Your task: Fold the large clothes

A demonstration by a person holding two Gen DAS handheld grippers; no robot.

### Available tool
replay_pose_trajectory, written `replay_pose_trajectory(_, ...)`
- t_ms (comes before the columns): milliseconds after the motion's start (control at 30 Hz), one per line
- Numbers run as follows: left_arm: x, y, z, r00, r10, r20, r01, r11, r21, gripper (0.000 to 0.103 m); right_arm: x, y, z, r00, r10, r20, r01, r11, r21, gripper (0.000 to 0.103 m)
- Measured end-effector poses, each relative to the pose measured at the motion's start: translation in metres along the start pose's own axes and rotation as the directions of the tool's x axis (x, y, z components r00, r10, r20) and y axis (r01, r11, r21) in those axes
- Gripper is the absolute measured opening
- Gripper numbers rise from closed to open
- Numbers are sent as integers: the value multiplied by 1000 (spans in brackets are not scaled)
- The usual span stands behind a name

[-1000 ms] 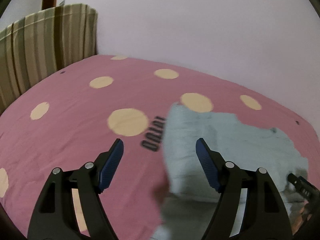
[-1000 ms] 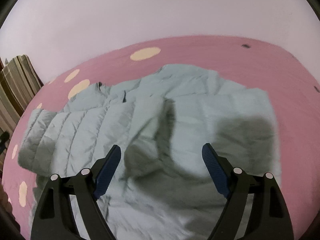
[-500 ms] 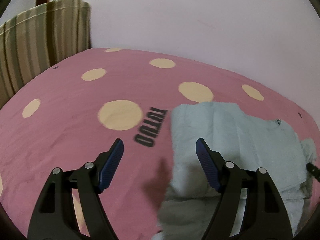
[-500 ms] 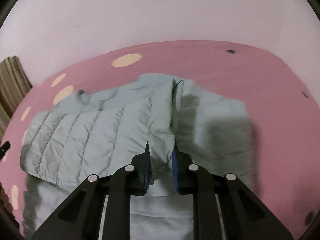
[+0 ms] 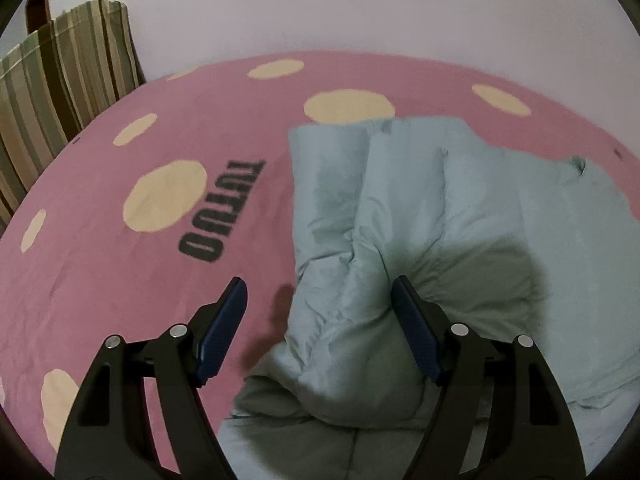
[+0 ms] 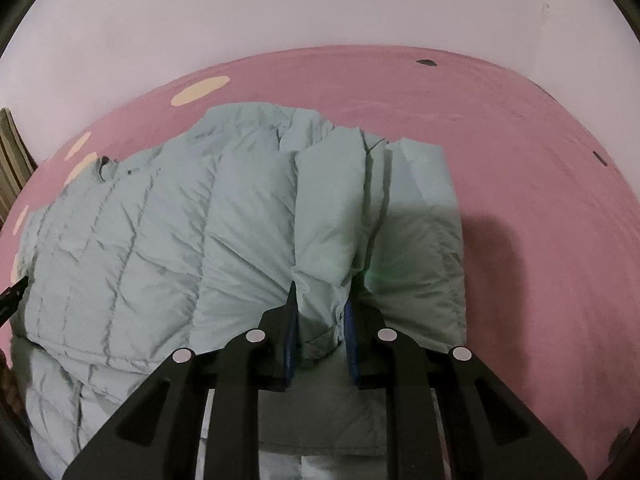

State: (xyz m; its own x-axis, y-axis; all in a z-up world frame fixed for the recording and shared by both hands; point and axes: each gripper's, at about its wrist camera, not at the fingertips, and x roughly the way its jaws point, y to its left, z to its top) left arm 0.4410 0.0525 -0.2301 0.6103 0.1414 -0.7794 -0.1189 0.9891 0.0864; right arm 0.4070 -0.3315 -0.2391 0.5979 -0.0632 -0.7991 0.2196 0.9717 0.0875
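Note:
A pale grey-green quilted jacket [image 5: 440, 220] lies partly folded on a pink bedsheet [image 5: 120, 280]. My left gripper [image 5: 319, 280] stands open just above the jacket's left edge, with a puffy fold lying under the gap and no pad pressing on it. In the right wrist view the jacket [image 6: 180, 240] spreads to the left. My right gripper [image 6: 320, 294] pinches a bunched fold of it between its blue pads, and its jaws are opening slightly. A dark tip of the left gripper [image 6: 12, 296] pokes in at the left edge.
The pink sheet [image 6: 540, 160] has cream dots and black lettering [image 5: 220, 212]. A striped cushion [image 5: 60, 92] stands at the far left against a pale wall [image 5: 360, 8]. Bare sheet lies to the left and right of the jacket.
My right gripper went from wide open to shut on a jacket fold and carried it across the garment. My left gripper sank closer to the jacket's left edge, still open.

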Motion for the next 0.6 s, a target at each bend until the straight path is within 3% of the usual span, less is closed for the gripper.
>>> replay_pose_trajectory(167, -27, 7, 8, 999, -17, 51, 18, 1000, -18, 75, -31, -2, 6, 999, 5, 42, -5, 1000, 10, 39)
replay_pose_trajectory(300, -45, 1, 29, 991, -64, 118, 67, 998, -23, 75, -56, 7, 30, 991, 6, 132, -4, 1000, -14, 41)
replay_pose_trajectory(433, -20, -19, 44, 994, -60, 89, 61, 998, -12, 75, -25, 25, 55, 994, 43, 101, -41, 999, -29, 41)
replay_pose_trajectory(600, 18, -30, 41, 1000, -21, 9, 21, 1000, -4, 75, 22, 29, 55, 1000, -17, 24, 18, 999, -42, 41)
